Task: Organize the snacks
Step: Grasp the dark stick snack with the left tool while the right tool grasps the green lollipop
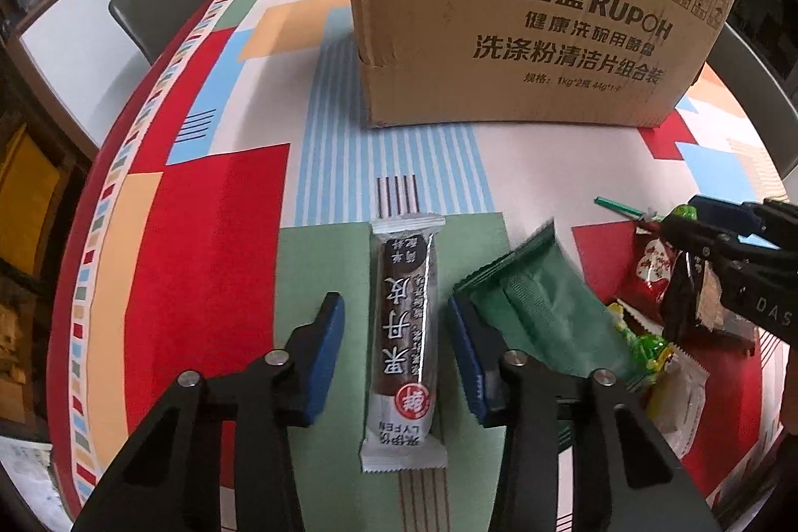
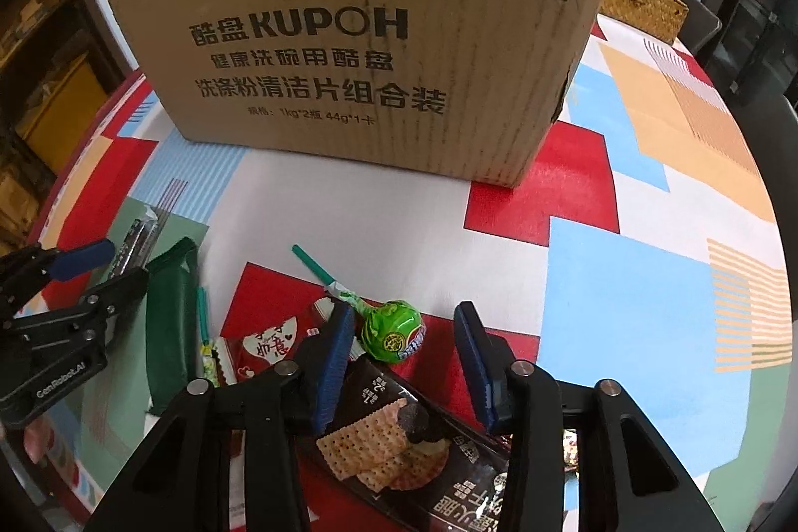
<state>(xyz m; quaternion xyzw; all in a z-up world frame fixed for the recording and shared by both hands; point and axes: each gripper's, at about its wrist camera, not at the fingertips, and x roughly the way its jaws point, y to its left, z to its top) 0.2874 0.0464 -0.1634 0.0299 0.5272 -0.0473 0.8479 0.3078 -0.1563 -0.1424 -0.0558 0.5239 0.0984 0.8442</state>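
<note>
A long brown-and-white fruit-leather bar lies on the tablecloth between the fingers of my open left gripper, untouched. A green packet lies just right of it, also in the right wrist view. My right gripper is open over a dark cracker packet, with a green lollipop just ahead of its fingers. A red heart packet lies to the left. The cardboard box stands behind, also in the right wrist view.
The table has a colourful patchwork cloth. A second lollipop and a clear wrapper lie in the pile. A dark chair stands at the far left, a woven basket at the far right.
</note>
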